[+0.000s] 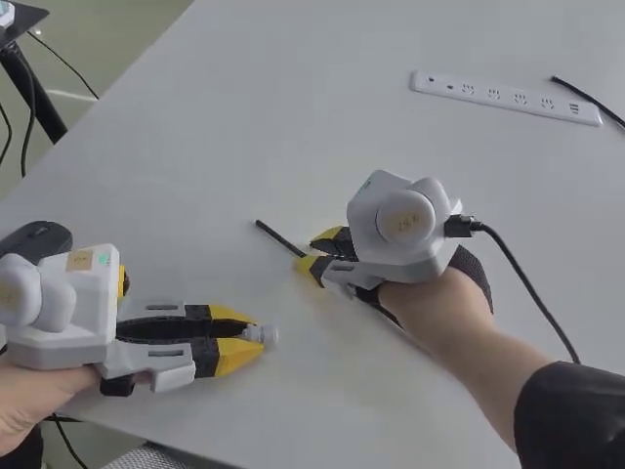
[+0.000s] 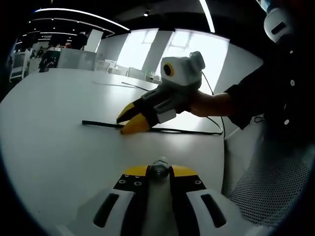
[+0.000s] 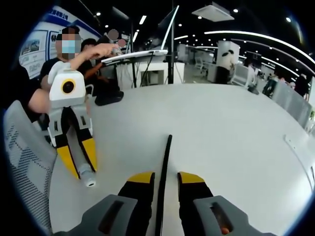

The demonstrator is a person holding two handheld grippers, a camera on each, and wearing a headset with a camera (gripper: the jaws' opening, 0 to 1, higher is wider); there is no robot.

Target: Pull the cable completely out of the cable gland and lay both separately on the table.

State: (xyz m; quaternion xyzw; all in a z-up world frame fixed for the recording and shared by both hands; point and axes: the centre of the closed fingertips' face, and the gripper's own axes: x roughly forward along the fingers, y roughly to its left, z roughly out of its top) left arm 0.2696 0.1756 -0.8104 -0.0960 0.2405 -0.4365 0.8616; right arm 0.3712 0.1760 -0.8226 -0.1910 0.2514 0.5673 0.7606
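Note:
The white cable gland (image 1: 264, 335) (image 2: 158, 167) (image 3: 87, 177) sticks out from between the yellow tips of my left gripper (image 1: 244, 338) (image 2: 158, 173) (image 3: 80, 168), which is shut on it just above the white table (image 1: 293, 117), near its front edge. The thin black cable (image 1: 277, 236) (image 2: 101, 123) (image 3: 166, 162) is free of the gland and lies flat on the table. It runs between the jaws of my right gripper (image 1: 317, 250) (image 3: 166, 179) (image 2: 129, 120), which stand a little wider than the cable, low over the table.
A white power strip (image 1: 506, 98) with a black cord (image 1: 588, 100) lies at the far right. A dark rounded object (image 1: 34, 236) sits at the table's left edge. The right gripper's own lead (image 1: 527, 285) trails toward the front right. People (image 3: 93, 49) stand beyond the table.

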